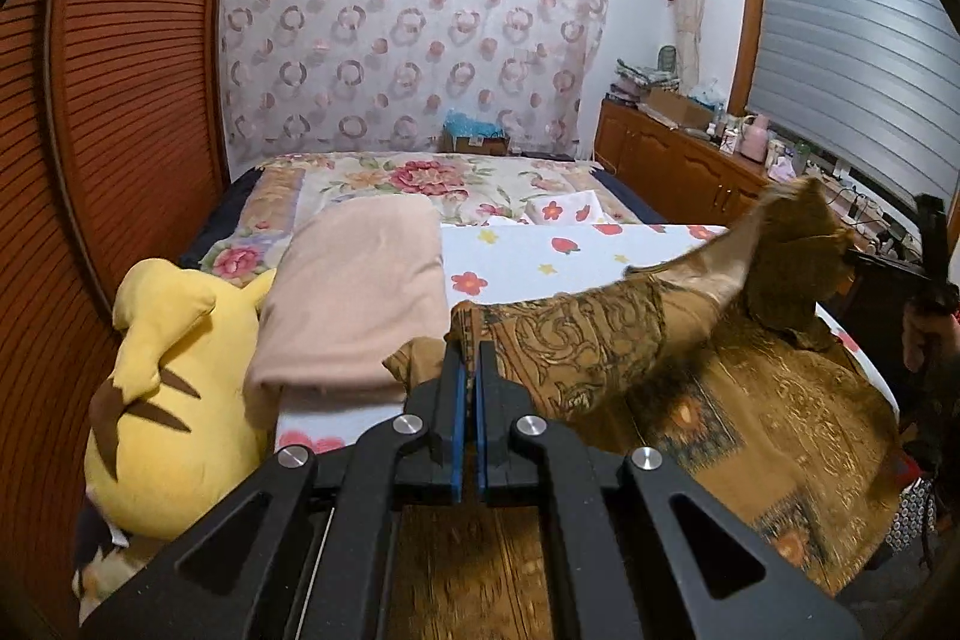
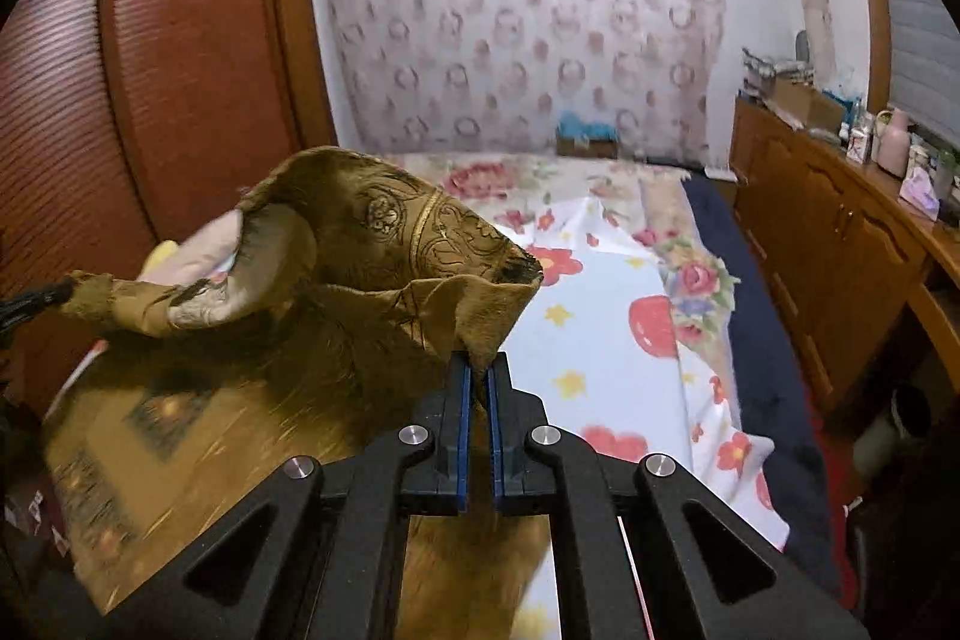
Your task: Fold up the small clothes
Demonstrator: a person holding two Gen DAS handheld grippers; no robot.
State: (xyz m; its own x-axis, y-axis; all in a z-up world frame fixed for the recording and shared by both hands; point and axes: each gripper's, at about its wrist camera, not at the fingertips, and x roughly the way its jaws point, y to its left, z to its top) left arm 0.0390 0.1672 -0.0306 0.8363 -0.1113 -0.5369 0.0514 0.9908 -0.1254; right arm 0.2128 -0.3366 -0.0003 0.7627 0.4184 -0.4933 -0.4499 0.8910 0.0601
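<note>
A golden-brown patterned cloth lies partly spread over the near end of the bed. Its upper edge is lifted off the sheet between both grippers. My left gripper is shut on one corner of that edge, the fabric pinched between the blue pads. My right gripper is shut on the opposite corner of the cloth, which hangs folded over and curls above the jaws. The lower part of the cloth rests flat on the bed under both grippers. In the left wrist view the far raised corner is blurred.
A yellow plush toy and a folded pink cloth lie on the left of the bed. A white sheet with strawberries and flowers covers the bed beyond. A slatted wooden wardrobe stands on the left, a cluttered wooden cabinet on the right.
</note>
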